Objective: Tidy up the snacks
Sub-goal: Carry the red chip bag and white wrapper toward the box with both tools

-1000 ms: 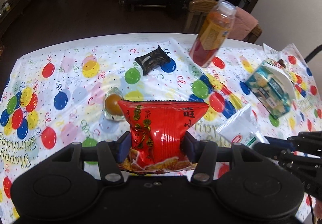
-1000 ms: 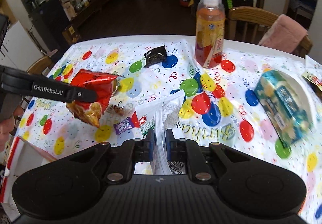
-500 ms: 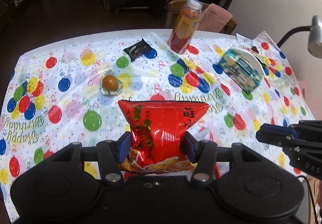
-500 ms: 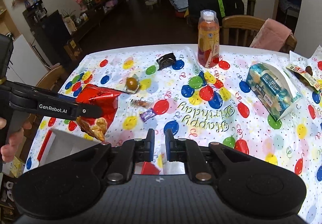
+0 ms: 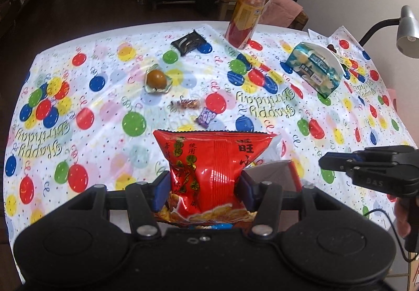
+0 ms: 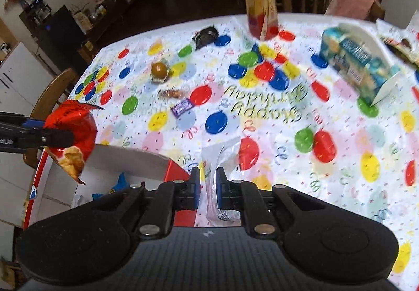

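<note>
"Happy Birthday" balloon cloth covers the table (image 5: pixel 110 113). Left tool (image 5: pixel 204 192) clamps a red snack bag (image 5: pixel 209 168) above the box (image 6: pixel 125 160); right tool (image 6: pixel 208 186) pinches a clear packet (image 6: pixel 222 160).

"happy birthday" on tablecloth (image 5: pixel 267 105)

Quick count — one red snack bag (image 5: pixel 209 165), one drink bottle (image 5: pixel 244 20), one tissue pack (image 5: pixel 313 68), one black wrapper (image 5: pixel 188 42), one purple candy (image 5: pixel 207 116), one wrapped egg (image 5: pixel 156 79) — two grippers.
</note>
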`<state>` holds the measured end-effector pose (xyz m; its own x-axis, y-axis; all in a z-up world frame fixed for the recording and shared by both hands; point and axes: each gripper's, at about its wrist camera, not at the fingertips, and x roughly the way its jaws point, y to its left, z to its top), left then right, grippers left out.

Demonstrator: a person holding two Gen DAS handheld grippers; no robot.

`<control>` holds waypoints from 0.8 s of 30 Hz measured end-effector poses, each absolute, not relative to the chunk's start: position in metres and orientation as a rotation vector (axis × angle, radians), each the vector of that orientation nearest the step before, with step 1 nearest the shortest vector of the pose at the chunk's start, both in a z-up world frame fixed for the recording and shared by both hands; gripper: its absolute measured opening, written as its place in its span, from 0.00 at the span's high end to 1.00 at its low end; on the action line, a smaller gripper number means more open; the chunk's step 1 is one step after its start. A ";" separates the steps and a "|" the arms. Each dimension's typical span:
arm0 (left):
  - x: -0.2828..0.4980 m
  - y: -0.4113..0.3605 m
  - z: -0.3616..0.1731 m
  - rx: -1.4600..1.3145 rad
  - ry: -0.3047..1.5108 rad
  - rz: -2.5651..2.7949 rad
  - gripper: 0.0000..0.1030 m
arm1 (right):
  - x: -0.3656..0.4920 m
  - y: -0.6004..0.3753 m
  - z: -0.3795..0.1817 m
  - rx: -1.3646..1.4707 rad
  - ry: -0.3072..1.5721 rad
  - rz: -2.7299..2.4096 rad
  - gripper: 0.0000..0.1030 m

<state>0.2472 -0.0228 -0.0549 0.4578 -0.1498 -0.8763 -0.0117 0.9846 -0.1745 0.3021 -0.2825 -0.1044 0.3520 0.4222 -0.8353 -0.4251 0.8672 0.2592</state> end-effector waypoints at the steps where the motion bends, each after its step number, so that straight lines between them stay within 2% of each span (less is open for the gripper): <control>1: 0.247 -0.021 -0.056 -0.168 1.094 -0.083 0.49 | 0.303 -0.282 -0.109 -0.004 1.086 0.560 0.86; 2: 0.247 -0.020 -0.057 -0.171 1.095 -0.080 0.49 | 0.303 -0.281 -0.113 -0.008 1.091 0.570 0.84; 5: 0.248 -0.017 -0.060 -0.181 1.099 -0.074 0.49 | 0.304 -0.277 -0.124 -0.034 1.098 0.617 0.62; 7: 0.249 -0.015 -0.062 -0.189 1.103 -0.071 0.49 | 0.303 -0.274 -0.131 -0.068 1.100 0.635 0.40; 10: 0.250 -0.014 -0.064 -0.197 1.105 -0.068 0.49 | 0.308 -0.273 -0.145 -0.121 1.122 0.624 0.36; 24: 0.253 -0.011 -0.068 -0.226 1.105 -0.069 0.49 | 0.328 -0.282 -0.189 -0.071 1.247 0.634 0.36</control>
<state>0.2534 -0.0115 -0.0679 0.4495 -0.1675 -0.8774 -0.0571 0.9749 -0.2154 0.3285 -0.2816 -0.1886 0.1712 0.4086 -0.8965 -0.4836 0.8276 0.2849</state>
